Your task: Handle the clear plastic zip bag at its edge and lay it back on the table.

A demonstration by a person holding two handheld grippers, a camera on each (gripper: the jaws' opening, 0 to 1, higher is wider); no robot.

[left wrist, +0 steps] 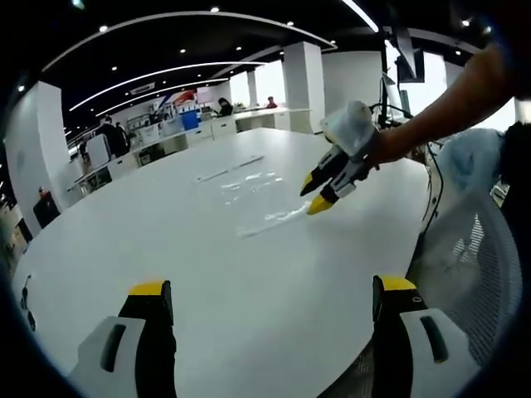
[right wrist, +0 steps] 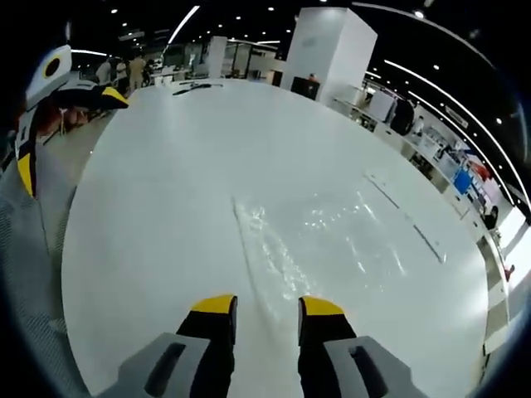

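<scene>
Clear zip bag (right wrist: 319, 236) lies flat on white table (right wrist: 166, 166). Right gripper (right wrist: 267, 305) hovers at near edge, jaws apart, nothing held. Left gripper (left wrist: 270, 290) wide open, well back. Edge grasp, lift, relay appear still ahead.

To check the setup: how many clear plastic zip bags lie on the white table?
1. The clear zip bag lies flat on the white table, just ahead of the right gripper.

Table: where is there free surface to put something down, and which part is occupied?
The white table is bare between the left gripper and the clear zip bag, and also beyond the bag's far edge. The occupied part is the bag's near edge, where the right gripper hovers.
</scene>
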